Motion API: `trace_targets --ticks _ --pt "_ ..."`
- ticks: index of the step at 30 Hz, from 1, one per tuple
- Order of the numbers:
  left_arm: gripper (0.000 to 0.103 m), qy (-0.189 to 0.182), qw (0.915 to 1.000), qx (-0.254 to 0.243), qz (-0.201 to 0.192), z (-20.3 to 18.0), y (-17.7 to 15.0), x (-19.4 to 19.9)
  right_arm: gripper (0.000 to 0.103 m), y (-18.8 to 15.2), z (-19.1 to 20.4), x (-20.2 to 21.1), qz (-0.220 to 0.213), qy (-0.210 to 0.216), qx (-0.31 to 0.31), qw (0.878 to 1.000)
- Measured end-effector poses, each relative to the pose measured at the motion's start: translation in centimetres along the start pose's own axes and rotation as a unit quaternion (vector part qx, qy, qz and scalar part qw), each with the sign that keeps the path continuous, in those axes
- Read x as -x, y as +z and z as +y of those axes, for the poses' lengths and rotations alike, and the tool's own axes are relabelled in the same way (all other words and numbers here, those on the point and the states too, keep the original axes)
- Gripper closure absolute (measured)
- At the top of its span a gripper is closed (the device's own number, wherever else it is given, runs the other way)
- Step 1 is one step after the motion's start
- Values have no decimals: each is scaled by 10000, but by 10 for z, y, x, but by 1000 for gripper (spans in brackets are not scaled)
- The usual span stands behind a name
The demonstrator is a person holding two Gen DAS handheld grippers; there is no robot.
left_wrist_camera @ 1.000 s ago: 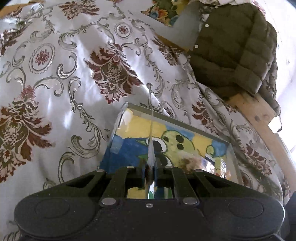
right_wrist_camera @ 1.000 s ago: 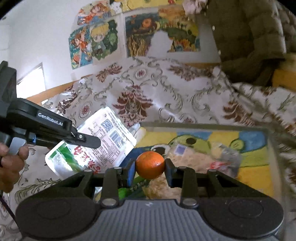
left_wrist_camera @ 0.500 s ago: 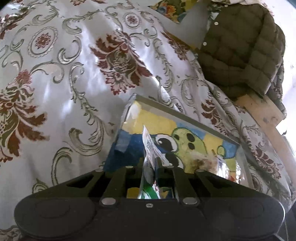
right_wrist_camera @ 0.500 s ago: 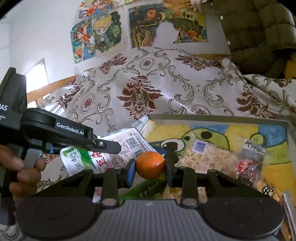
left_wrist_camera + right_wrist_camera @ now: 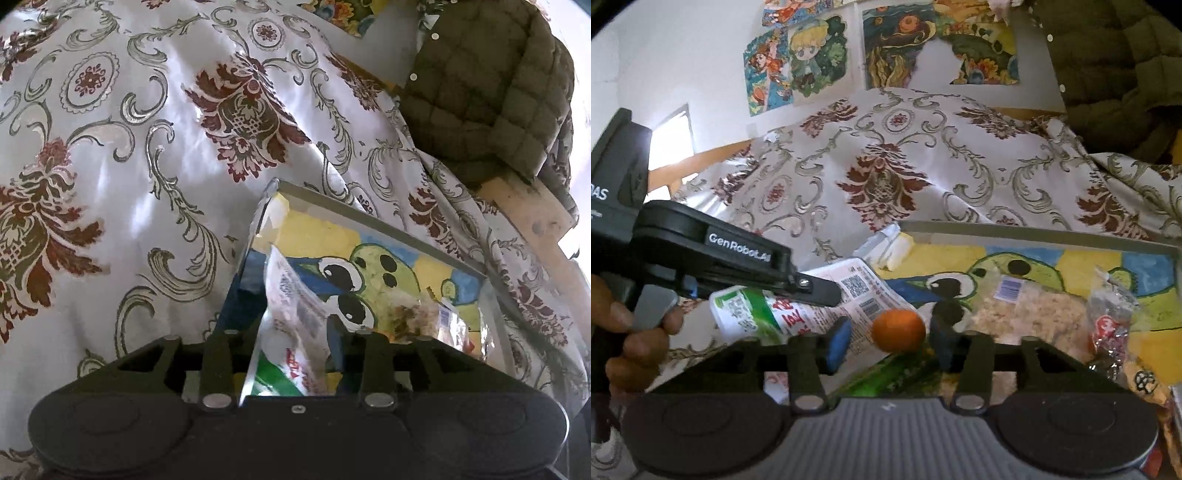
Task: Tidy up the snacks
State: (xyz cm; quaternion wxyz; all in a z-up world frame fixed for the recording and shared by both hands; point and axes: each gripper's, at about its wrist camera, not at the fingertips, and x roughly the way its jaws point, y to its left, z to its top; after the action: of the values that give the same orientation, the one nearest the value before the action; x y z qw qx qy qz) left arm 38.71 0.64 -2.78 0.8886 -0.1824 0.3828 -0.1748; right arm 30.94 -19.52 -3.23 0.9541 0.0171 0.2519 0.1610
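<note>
A clear box (image 5: 373, 218) with a cartoon frog picture on its floor lies on the patterned cloth; it also shows in the right wrist view (image 5: 1034, 230). My left gripper (image 5: 295, 332) is open with a white-green snack packet (image 5: 295, 321) loose between its jaws, over the box's left end. In the right wrist view the left gripper (image 5: 827, 291) sits over that packet (image 5: 798, 310). My right gripper (image 5: 890, 341) is open; an orange (image 5: 898, 330) sits between its blue pads (image 5: 837, 341), apart from them, over the box.
Inside the box lie a bag of pale flakes (image 5: 1023, 310), a red-white candy bag (image 5: 1108, 325) and a green packet (image 5: 886, 373). An olive quilted jacket (image 5: 487, 85) hangs at the back right by a wooden frame (image 5: 532, 218). Posters (image 5: 886, 51) cover the wall.
Both grippers have opened. The left one has let go of the snack packet, which has tilted over into the box. The right one has let go of the orange.
</note>
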Motion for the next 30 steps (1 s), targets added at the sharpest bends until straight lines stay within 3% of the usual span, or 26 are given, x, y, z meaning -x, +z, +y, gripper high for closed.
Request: trace_targets --ticks 7,13,16,23,30 --pt "30 172 9996 -70 -226 -6 4 12 41 2 1 9 15 -51 1 10000" --pt "11 453 9972 -43 -600 -11 2 28 30 8 4 23 -88 -166 15 9998" --pt "8 560 9954 -75 -776 -14 0 39 20 13 5 35 -231 -324 17 9992" --pt "1 762 9908 -111 -1110 -23 -9 71 8 27 0 64 -481 -739 -138 9960" --pt "1 923 9837 -260 -1521 -42 -24 110 0 37 -2 108 -743 -1120 -290 9905"
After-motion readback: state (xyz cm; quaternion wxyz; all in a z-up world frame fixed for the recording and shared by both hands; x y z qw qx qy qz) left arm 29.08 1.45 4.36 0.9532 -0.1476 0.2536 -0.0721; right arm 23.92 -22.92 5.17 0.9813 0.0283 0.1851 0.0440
